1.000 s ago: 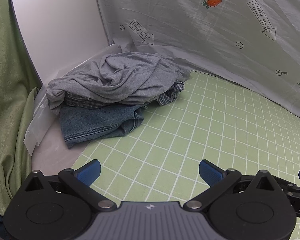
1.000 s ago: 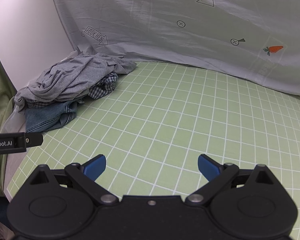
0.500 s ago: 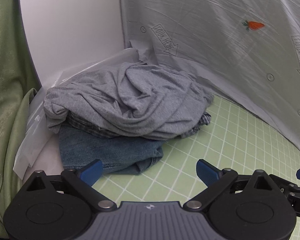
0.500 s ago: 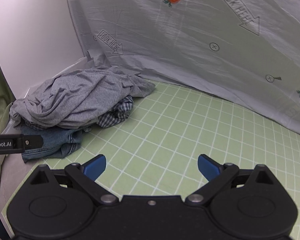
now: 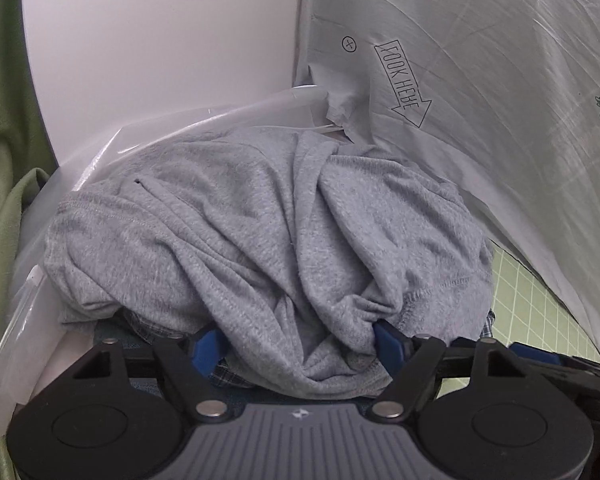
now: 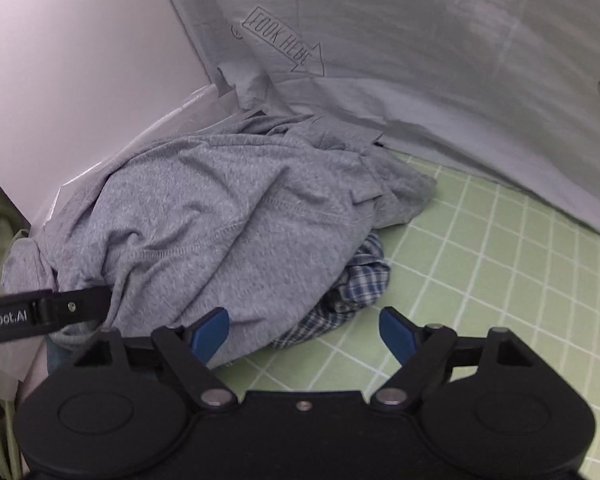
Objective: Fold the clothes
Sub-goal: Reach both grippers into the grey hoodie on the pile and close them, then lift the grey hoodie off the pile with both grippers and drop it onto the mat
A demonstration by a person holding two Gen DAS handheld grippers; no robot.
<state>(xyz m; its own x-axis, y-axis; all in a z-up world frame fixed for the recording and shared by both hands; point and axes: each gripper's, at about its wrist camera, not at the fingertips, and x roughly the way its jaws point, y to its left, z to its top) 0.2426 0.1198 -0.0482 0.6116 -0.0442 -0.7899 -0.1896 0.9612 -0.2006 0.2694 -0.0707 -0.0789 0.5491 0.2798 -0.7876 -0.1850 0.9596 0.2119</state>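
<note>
A crumpled grey t-shirt tops a pile of clothes in the table's far left corner. Under it lie a blue plaid shirt and blue jeans. My left gripper is open, its blue fingers on either side of the grey shirt's front edge. It also shows at the left edge of the right wrist view, pushed into the shirt. My right gripper is open and empty, over the pile's front right edge, with the grey shirt ahead of it.
A green grid mat covers the table to the right of the pile. A grey printed sheet hangs behind, a white wall stands at the left, and clear plastic lies under the pile. A green curtain hangs at far left.
Both grippers have moved forward and left to the pile. The left gripper's fingers have narrowed and now straddle the grey shirt's front edge. The right gripper's opening has narrowed a little.
</note>
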